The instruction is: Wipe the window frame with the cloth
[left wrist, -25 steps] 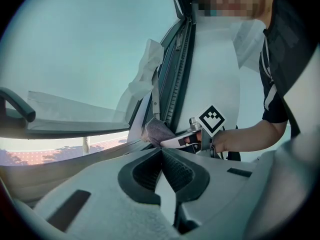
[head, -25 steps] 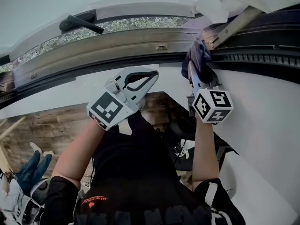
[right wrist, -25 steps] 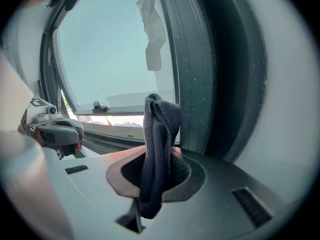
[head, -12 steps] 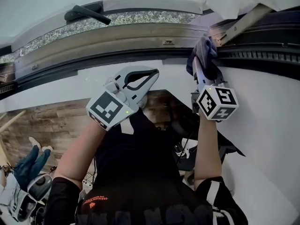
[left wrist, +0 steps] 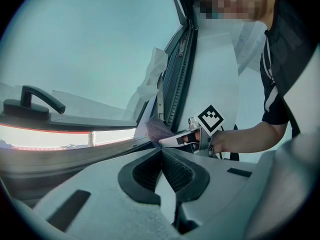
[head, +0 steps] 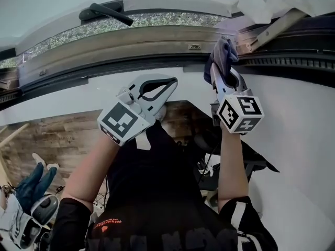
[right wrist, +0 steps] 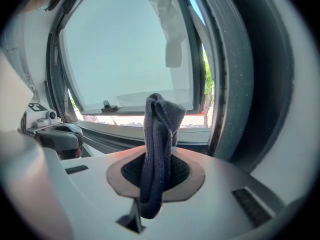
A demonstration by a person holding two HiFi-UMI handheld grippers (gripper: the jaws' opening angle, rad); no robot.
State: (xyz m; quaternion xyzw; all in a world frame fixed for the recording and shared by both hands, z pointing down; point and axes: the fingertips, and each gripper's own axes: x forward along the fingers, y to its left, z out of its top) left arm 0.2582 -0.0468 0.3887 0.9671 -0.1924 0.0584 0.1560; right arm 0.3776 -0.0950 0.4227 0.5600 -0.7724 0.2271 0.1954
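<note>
The dark blue cloth [head: 224,54] is up at about one o'clock from the person, bunched into a narrow wad against the right end of the window frame [head: 131,43], where the frame meets the corner. The right claw [head: 221,72] is clamped on it, with most of the fabric trailing back between the jaws and only a small knob sticking out past the tips.

That short knob is the worry. If the person pushes hard, I think the hard tips could scrape the frame instead of the cloth wiping it. A slanted metal bar [head: 269,27] sits just beside the wad at two o'clock, and a small fitting [head: 194,47] lies on the frame toward eleven o'clock of it. Either could snag the fabric and drag it loose.

The left claw [head: 170,82] hangs lower, near the middle. Its jaws are together on nothing and it is well apart from the frame, so it offers no support.
</note>
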